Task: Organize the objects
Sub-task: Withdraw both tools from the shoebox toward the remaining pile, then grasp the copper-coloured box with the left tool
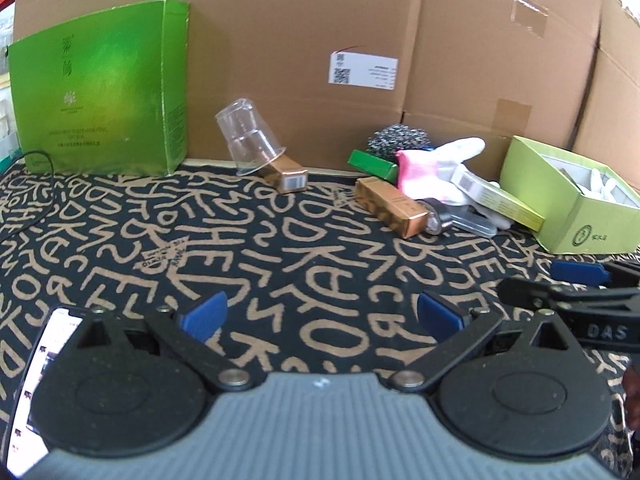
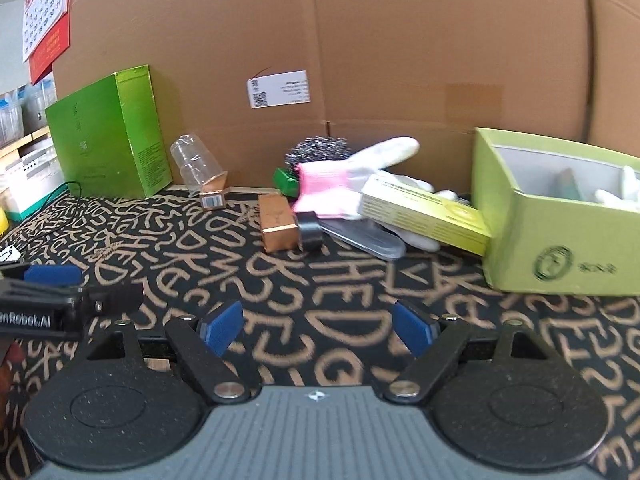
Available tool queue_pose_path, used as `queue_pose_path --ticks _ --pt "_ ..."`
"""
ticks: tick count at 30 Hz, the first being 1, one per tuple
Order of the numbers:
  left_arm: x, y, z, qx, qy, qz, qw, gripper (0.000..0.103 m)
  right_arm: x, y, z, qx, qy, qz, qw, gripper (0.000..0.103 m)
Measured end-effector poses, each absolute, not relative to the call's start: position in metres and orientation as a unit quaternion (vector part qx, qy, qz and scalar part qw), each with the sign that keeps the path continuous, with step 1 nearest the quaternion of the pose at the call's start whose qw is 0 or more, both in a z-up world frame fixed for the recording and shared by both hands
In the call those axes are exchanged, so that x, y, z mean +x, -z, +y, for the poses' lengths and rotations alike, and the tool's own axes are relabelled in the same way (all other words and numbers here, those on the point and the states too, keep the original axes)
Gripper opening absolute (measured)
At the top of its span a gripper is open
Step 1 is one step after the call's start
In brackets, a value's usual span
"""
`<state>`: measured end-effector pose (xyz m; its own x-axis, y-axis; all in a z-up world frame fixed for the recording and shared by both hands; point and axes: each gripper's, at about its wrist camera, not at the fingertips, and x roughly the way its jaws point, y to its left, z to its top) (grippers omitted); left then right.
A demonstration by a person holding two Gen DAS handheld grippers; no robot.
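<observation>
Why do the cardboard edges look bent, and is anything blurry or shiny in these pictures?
Both views: the fisheye lens bows the cardboard wall, with dark corners. Left wrist view: glare washes over the tall green box; fairly sharp. Right wrist view: slightly smeared, most at the open green box and the carpet lettering.

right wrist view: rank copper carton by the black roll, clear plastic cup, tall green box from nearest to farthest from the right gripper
1. Copper carton, centre, straight ahead of the right gripper.
2. Clear plastic cup, farther back left, tipped on another carton.
3. Tall green box, far left, by the cardboard wall.
</observation>
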<state>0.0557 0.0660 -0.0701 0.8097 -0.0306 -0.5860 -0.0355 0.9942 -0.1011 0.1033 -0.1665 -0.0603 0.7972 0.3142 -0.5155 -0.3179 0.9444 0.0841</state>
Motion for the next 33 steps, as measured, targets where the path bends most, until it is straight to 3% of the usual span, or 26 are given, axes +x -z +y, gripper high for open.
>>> queue_pose_path --ticks 5,9,16,17,18,27,29,33 --pt "0.063 0.064 0.071 -0.054 0.003 0.302 0.952 0.103 0.131 0.06 -0.144 -0.028 -0.175 0.266 0.948 0.074" --pt "0.071 0.055 0.072 -0.057 0.0 0.293 0.954 0.103 0.155 0.059 -0.136 -0.036 -0.175 0.267 0.947 0.055" --pt "0.092 0.047 0.068 -0.068 0.012 0.291 0.954 0.103 0.188 0.066 -0.126 -0.045 -0.177 0.266 0.947 0.05" --pt "0.097 0.047 0.066 -0.069 0.013 0.292 0.954 0.103 0.192 0.068 -0.125 -0.044 -0.177 0.267 0.946 0.041" --pt "0.102 0.046 0.065 -0.071 0.014 0.294 0.953 0.103 0.194 0.069 -0.126 -0.042 -0.178 0.273 0.945 0.022" --pt "0.183 0.062 0.031 -0.104 0.059 0.338 0.934 0.103 0.15 0.069 -0.152 -0.029 -0.173 0.283 0.943 0.022" --pt "0.202 0.071 0.021 -0.11 0.06 0.356 0.926 0.097 0.136 0.069 -0.159 -0.027 -0.176 0.286 0.941 0.022" --pt "0.225 0.085 0.011 -0.103 0.054 0.372 0.921 0.074 0.114 0.066 -0.173 -0.022 -0.179 0.289 0.94 0.022"
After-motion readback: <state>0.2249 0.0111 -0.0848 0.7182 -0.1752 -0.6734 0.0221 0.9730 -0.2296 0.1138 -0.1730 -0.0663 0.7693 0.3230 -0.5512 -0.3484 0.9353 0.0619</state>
